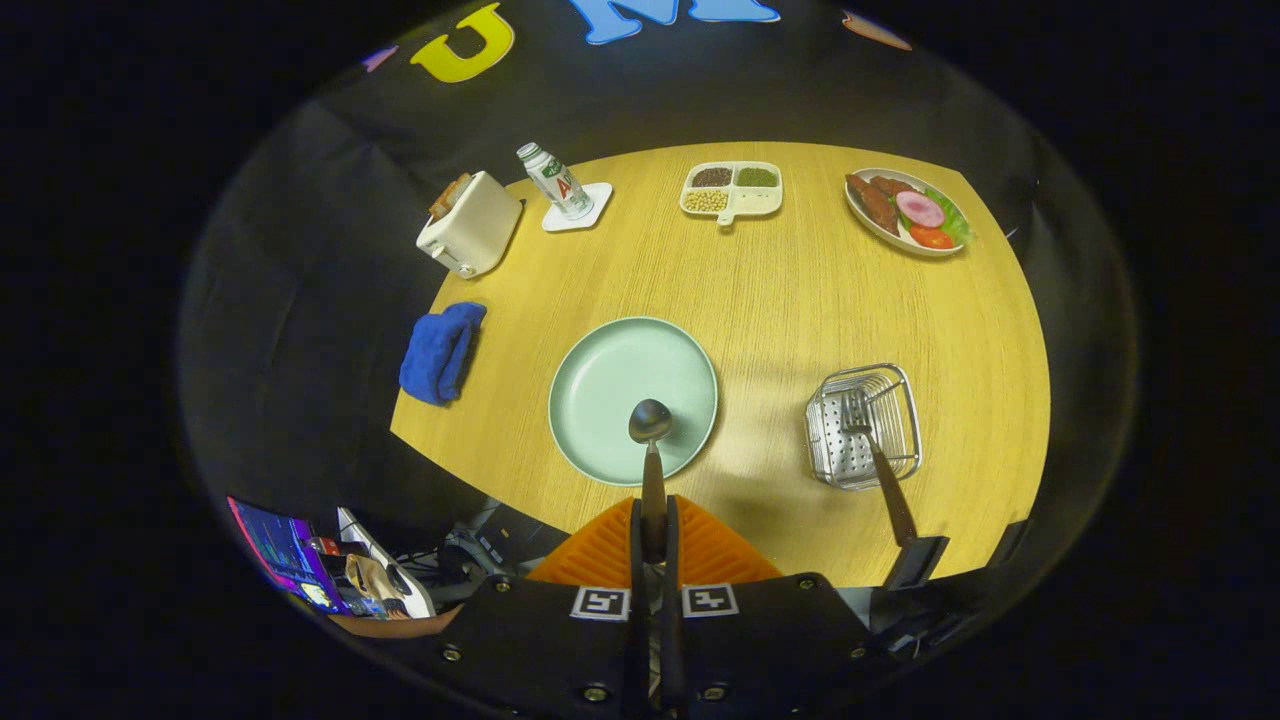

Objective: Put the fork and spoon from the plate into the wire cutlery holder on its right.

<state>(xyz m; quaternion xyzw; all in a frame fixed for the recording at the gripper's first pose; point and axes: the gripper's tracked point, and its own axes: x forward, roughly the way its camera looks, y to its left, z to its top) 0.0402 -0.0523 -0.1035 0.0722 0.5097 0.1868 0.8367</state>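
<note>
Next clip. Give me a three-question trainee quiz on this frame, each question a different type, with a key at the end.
1. True or false: the fork is lying on the green plate.
2. What is the gripper doing? A) open above the plate B) shut on the spoon C) shut on the blue cloth
3. Fill in: the fork's tines rest inside the ____ to the right of the plate.

Key
1. False: the fork is propped in the wire cutlery holder, handle sticking out toward the gripper side.
2. B: both fingers press on the spoon's handle, with its bowl over the plate.
3. wire cutlery holder
</note>
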